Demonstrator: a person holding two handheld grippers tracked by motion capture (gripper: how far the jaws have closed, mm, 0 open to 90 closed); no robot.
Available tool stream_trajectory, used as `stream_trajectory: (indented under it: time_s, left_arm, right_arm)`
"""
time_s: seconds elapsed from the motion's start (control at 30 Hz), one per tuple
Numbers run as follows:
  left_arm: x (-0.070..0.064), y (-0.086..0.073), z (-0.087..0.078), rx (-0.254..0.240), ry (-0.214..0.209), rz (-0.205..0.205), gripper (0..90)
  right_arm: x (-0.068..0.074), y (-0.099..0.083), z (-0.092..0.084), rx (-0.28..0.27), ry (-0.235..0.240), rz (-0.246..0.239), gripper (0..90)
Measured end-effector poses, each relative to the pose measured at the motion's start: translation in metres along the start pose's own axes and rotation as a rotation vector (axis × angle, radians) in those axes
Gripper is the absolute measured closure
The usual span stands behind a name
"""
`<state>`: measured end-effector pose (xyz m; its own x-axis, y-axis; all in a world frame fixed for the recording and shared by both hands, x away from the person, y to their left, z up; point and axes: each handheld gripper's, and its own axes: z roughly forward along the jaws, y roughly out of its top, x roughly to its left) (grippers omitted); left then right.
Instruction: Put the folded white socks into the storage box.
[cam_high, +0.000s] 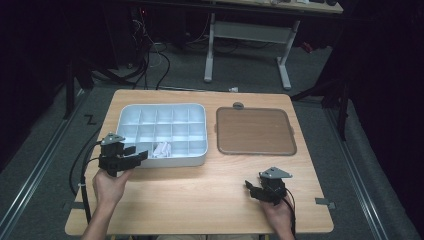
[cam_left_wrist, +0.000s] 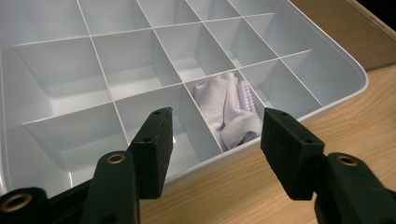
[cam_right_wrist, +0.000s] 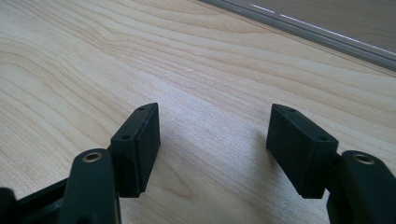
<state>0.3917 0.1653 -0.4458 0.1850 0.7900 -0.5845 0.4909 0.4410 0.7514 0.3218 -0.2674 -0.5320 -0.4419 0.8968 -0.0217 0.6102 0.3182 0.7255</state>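
Note:
A pale blue-white compartment tray (cam_high: 197, 107) stands on the left half of the wooden table. One front-row compartment holds a folded white cloth (cam_high: 162, 149) (cam_left_wrist: 229, 109). My left gripper (cam_high: 136, 153) (cam_left_wrist: 217, 140) hovers at the tray's (cam_left_wrist: 327, 70) near left edge, open, with nothing between its pads; it points toward the cloth's compartment. My right gripper (cam_high: 251, 190) (cam_right_wrist: 212, 140) stays low over bare wood near the table's front right, open and empty.
A brown tray lid with a clear rim (cam_high: 255, 131) lies right of the compartment tray; its edge (cam_right_wrist: 299, 25) runs across the top of the right gripper view. A small grey disc (cam_high: 238, 105) sits behind it. Beyond the table stand a desk frame (cam_high: 247, 35) and cables.

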Motion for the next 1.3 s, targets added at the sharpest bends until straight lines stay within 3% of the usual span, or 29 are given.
stream_trajectory:
  time_s: [0.43,1.3]
  left_arm:
    - [0.004,-0.008,-0.012,-0.003,-0.012,-0.036,44.2]
    - [0.007,-0.029,-0.019,0.009,-0.023,-0.051,43.9]
  right_arm:
    - [0.000,0.000,0.000,0.000,0.000,0.000,35.2]
    - [0.000,0.000,0.000,0.001,0.000,-0.001,35.1]
